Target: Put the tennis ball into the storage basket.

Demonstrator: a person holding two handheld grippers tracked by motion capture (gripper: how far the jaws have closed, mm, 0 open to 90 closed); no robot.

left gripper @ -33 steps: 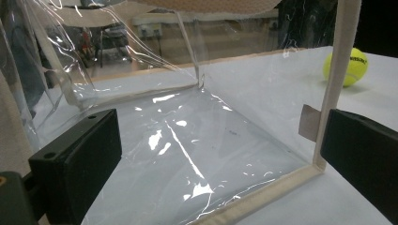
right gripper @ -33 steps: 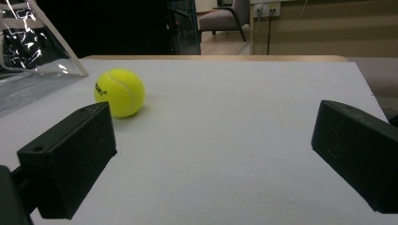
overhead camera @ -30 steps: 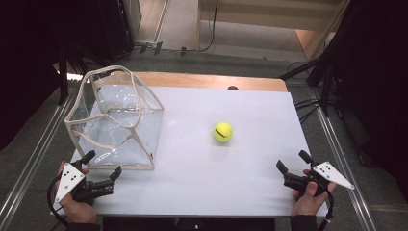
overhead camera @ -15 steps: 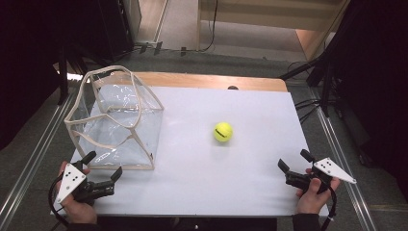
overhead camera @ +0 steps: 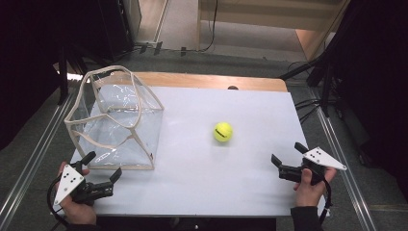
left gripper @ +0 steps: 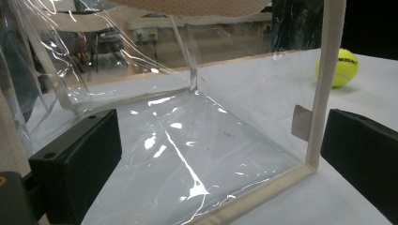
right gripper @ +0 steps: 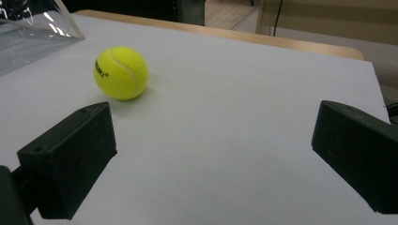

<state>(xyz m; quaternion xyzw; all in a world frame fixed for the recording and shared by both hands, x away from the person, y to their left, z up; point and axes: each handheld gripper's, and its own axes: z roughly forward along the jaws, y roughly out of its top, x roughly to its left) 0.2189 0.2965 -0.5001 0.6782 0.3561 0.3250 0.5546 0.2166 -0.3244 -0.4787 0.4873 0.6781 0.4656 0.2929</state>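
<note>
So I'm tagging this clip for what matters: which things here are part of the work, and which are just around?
In play:
- tennis ball, loose on the white table
- clear bag, standing open
- left hand-held gripper, open, facing the bag
- right hand-held gripper, open, facing the ball

Just around:
- cables on the floor
- wooden shelf behind

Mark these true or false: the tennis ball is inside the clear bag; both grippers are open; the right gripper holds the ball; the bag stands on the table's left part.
1. The tennis ball is inside the clear bag. False: it lies on the white table, to the right of the bag.
2. The left gripper and right gripper are open. True.
3. The right gripper holds the ball. False: its jaws are empty, apart from the ball.
4. The bag stands on the table's left part. True.
</note>
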